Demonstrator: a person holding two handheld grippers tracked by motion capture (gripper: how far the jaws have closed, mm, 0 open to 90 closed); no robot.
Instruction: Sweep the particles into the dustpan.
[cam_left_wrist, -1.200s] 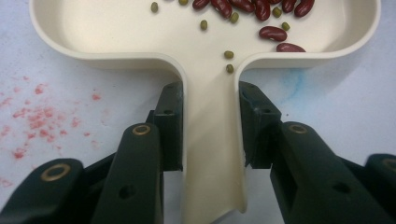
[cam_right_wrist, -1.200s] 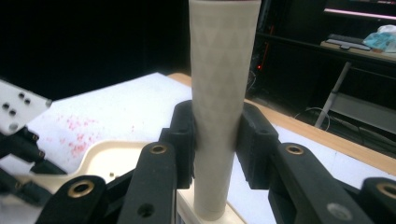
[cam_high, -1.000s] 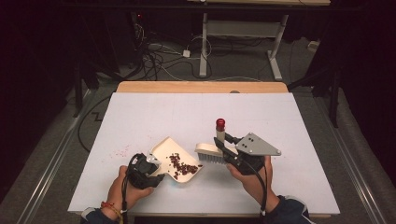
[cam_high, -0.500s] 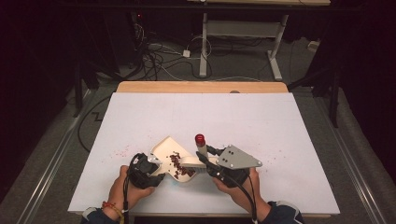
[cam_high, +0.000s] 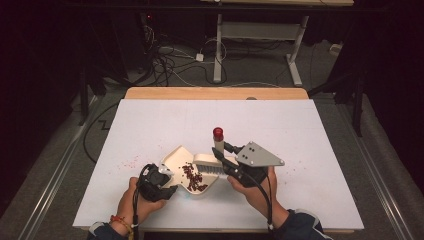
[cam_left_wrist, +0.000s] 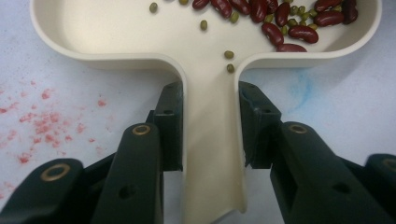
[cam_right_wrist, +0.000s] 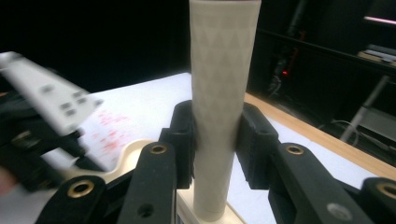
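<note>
On the left of the high view, the left hand-held gripper (cam_high: 167, 181) sits low on the white worktop (cam_high: 310, 135), and the person's fist hides most of its body. The left gripper view is clearer: both jaws are closed tight against the sides of the cream dustpan's (cam_left_wrist: 205, 93) narrow handle, pads touching it. The far rim of the pan is cut off at the top of that view, so only part of the load shows: dark red beans (cam_left_wrist: 280, 23) gathered toward the right side of the tray, with small green beans (cam_left_wrist: 229, 54) scattered among them and two lying at the mouth of the handle. Faint pink specks (cam_left_wrist: 37, 121) mark the worktop left of the jaws.

To the right, the right hand-held gripper (cam_high: 224, 157) holds the brush (cam_high: 211, 164). In the right gripper view its jaws are clamped on the pale upright brush handle (cam_right_wrist: 223, 107), whose top is cut off by the frame; the red cap (cam_high: 218, 133) shows in the high view. The bristles are hard to make out there, half covered by the gripper's grey plate. The blurred shape at the left of the right gripper view is too smeared to read well.

Compared with half a second ago, the brush stands farther right, its head at the pan's right edge rather than over the beans. The dustpan and left hand have stayed put.
</note>
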